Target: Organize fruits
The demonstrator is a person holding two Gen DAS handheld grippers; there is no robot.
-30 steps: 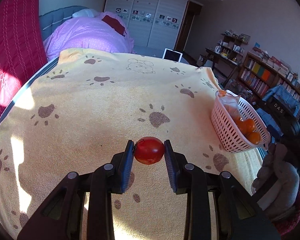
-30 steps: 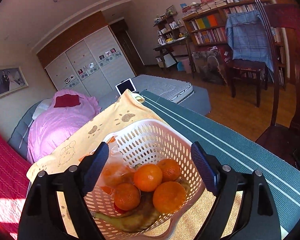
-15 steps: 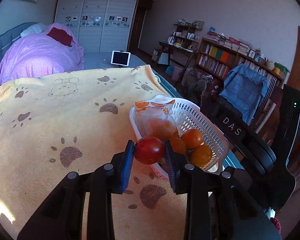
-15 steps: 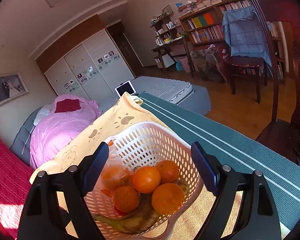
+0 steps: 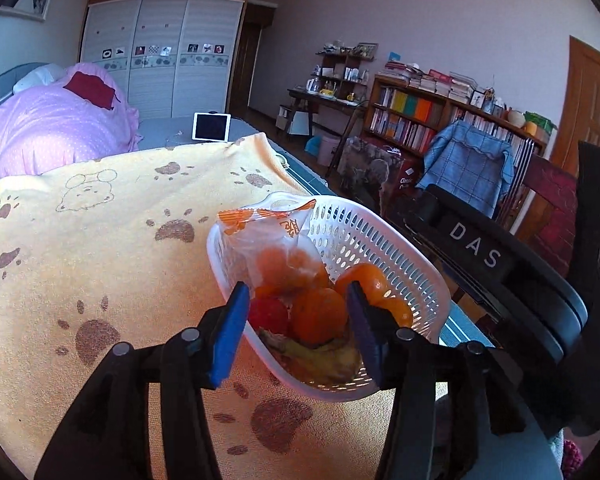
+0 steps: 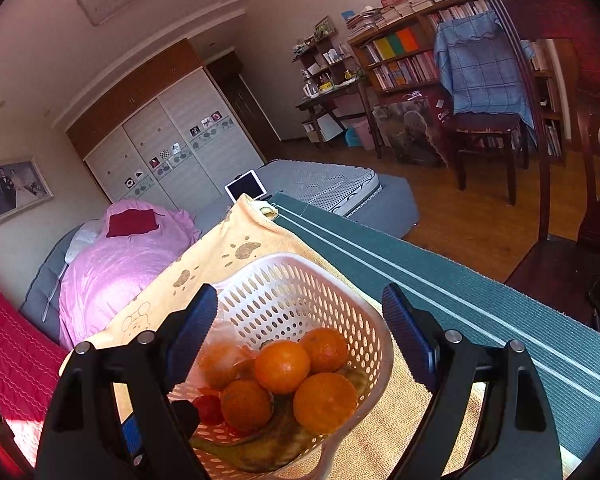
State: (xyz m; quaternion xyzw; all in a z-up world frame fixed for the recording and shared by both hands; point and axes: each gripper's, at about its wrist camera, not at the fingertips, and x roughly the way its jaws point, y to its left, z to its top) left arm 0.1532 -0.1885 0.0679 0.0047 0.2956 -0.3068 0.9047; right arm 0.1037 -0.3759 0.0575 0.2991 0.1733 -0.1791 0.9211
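Item: tomato (image 5: 269, 314) release into fruit basket (image 5: 384, 236) — placing step, close to done.

Left gripper (image 5: 296, 322) over the basket's near rim, jaws just opened and standing apart, clear of the tomato, which lies among the fruit at the near left of the basket. Right gripper (image 6: 300, 330) spread wide and empty, hovering at the basket's near side. Tomato: red, round, glossy, smooth-skinned. Oranges (image 6: 283, 366): four loose, dimpled matte peel, piled mid-basket. Banana (image 5: 320, 354): yellow-brown, mottled, curved, lying under the pile. Bag (image 5: 276, 240): clear crinkled plastic with orange print, holding more orange fruit, propped at the far left wall. Basket: white rigid plastic, slotted walls, rounded rim. Blanket (image 5: 100, 240): soft yellow towelling with paw prints. Judged next: draw the left gripper back and up without catching the rim, then look for any fruit outside the basket; none shows here.
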